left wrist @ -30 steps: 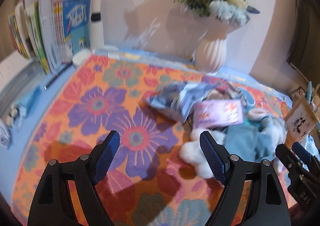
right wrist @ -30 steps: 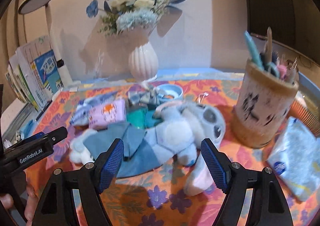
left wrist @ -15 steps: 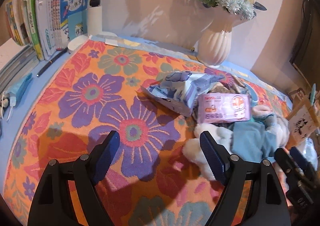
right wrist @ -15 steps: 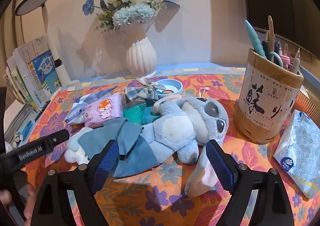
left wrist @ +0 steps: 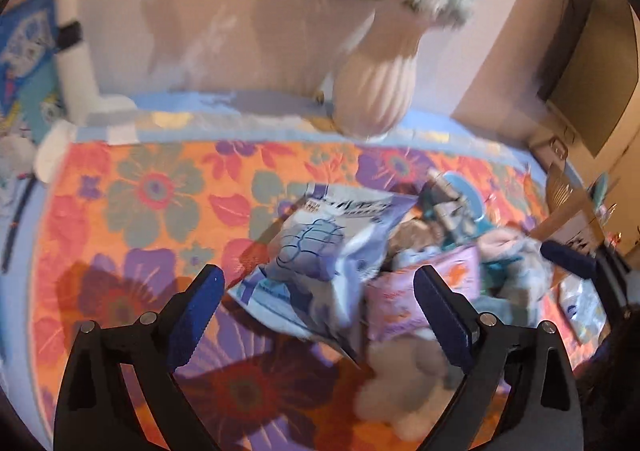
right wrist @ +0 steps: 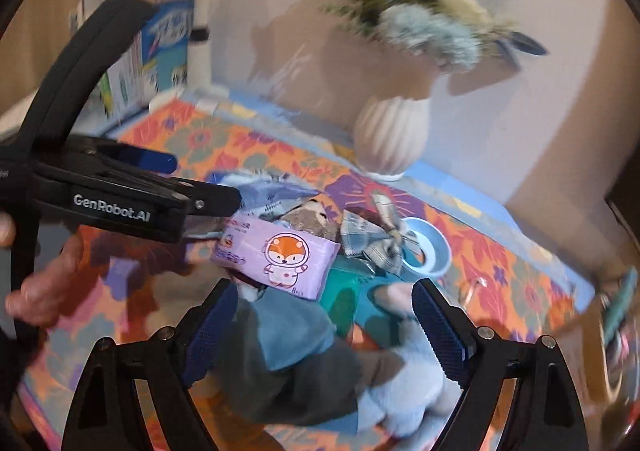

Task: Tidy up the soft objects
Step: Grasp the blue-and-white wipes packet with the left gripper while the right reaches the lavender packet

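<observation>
A pile of soft things lies on the floral cloth [left wrist: 152, 187]. A blue-white tissue pack [left wrist: 320, 263] sits between the open fingers of my left gripper [left wrist: 320, 315]. A purple wipes pack [right wrist: 276, 255] with a fox picture lies beside it, also in the left wrist view [left wrist: 416, 299]. A grey-blue plush toy [right wrist: 408, 383] in a blue cloth [right wrist: 292, 335] lies under my open right gripper [right wrist: 324, 323]. A white plush paw [left wrist: 400, 391] shows low in the left wrist view. A checked bow [right wrist: 372, 239] lies behind the pile. Both views are blurred.
A white ribbed vase [right wrist: 390, 135] with flowers stands at the back by the wall. A small blue bowl [right wrist: 430, 247] is behind the pile. Books [right wrist: 160, 51] stand at the back left. A bamboo pen holder [left wrist: 568, 211] is at the right.
Both grippers have moved forward and down over the pile. The left now straddles the blue-white tissue pack; the right hangs over the plush toy's cloth.
</observation>
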`<act>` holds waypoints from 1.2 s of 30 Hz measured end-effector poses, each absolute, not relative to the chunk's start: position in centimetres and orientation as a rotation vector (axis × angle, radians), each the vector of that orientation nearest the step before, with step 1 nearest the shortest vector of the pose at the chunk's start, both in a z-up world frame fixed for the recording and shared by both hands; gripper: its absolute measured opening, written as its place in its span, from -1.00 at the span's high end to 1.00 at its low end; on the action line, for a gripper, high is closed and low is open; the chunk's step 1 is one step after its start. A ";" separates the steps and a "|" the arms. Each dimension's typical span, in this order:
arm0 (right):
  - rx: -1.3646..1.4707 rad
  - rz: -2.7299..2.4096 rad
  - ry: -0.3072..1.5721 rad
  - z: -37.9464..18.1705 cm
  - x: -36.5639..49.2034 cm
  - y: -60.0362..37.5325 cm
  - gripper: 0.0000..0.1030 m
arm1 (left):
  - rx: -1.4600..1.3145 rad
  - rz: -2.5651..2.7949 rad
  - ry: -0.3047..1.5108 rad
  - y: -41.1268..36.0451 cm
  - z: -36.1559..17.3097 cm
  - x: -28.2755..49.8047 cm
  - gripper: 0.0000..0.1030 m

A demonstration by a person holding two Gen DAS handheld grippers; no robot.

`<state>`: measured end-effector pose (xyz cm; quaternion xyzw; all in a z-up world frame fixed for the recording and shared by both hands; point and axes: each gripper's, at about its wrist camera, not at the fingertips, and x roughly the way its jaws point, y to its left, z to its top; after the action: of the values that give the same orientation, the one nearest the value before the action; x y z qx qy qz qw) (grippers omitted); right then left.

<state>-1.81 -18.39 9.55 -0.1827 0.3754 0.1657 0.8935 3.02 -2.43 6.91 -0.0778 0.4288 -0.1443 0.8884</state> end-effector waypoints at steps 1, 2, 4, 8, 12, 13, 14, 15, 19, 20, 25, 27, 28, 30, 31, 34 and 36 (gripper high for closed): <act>-0.404 0.352 0.787 9.0 -1.3 -18.1 -0.71 | -0.155 -0.313 0.909 -2.5 6.1 3.8 -0.84; -0.422 0.365 0.795 8.7 -0.9 -18.0 -0.71 | -0.150 -0.318 0.920 -2.6 5.6 4.1 -0.84; -0.476 0.390 0.791 7.9 -0.4 -17.2 -0.71 | -0.167 -0.351 0.938 -2.6 4.5 5.1 -0.84; -0.563 0.435 0.778 6.6 0.3 -15.5 -0.71 | -0.244 -0.411 0.932 -2.1 3.6 5.6 -0.83; -0.536 0.487 0.786 6.5 1.1 -15.4 -0.71 | -0.298 -0.426 0.947 -1.6 2.7 6.0 -0.66; -0.534 0.487 0.785 6.5 1.3 -15.5 -0.71 | -0.306 -0.430 0.943 -1.5 2.8 6.0 -0.61; -0.532 0.486 0.783 6.4 1.3 -15.4 -0.71 | -0.313 -0.436 0.942 -1.4 2.8 5.9 -0.57; -0.527 0.487 0.783 6.4 1.3 -15.5 -0.71 | -0.317 -0.436 0.940 -1.3 2.7 5.9 -0.45; -0.461 0.535 0.804 6.3 0.8 -15.7 0.07 | -0.310 -0.413 0.922 -1.3 3.0 5.5 -0.13; -0.458 0.527 0.801 6.2 0.6 -15.7 0.14 | -0.310 -0.410 0.925 -1.2 2.8 5.5 -0.12; -0.338 0.560 0.800 6.4 -0.3 -16.4 0.51 | -0.304 -0.384 0.901 -1.0 3.3 5.1 -0.03; -0.293 0.570 0.800 6.7 -0.6 -16.8 0.56 | -0.296 -0.363 0.880 -0.9 3.8 4.6 -0.03; -0.276 0.573 0.801 6.8 -0.6 -17.1 0.59 | -0.300 -0.359 0.867 -0.8 4.1 4.2 -0.03; -0.225 0.584 0.797 7.3 -0.8 -17.6 0.61 | -0.319 -0.353 0.832 -0.3 5.0 3.4 -0.03; -0.200 0.592 0.795 7.6 -0.9 -17.9 0.62 | -0.322 -0.341 0.820 -0.2 5.3 3.1 -0.03; -0.118 0.607 0.781 8.8 -1.4 -18.8 0.64 | -0.339 -0.300 0.778 0.7 6.5 1.7 -0.03; -0.061 0.612 0.764 9.8 -2.1 -19.7 0.66 | -0.350 -0.282 0.757 1.1 6.9 0.8 -0.03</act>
<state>-2.13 -19.69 9.82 -0.0291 0.3669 0.2938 0.8822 0.77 1.10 6.87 -0.1693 0.3665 -0.1366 0.9046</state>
